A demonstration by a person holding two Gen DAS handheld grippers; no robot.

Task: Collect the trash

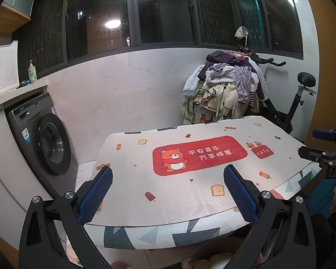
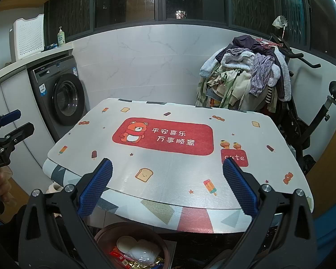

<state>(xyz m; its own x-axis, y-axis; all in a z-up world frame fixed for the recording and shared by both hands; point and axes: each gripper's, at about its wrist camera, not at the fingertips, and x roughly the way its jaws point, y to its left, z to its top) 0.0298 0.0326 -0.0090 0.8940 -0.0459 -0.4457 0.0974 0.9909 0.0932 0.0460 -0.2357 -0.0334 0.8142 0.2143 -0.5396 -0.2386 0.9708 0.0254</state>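
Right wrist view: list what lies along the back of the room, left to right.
Basket → soap bottle → washing machine → clothes pile → exercise bike.

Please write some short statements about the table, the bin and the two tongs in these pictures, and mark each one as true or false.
1. Both the left tongs and the right tongs are open and hold nothing. True.
2. Loose trash lies on the table mat. False: the mat carries only printed pictures, and no loose item shows on it.
3. The brown bin below the near edge of the table holds wrappers and other trash. True.
4. The washing machine door is open. False: the door is shut.
5. Clothes are heaped beyond the far right corner of the table. True.
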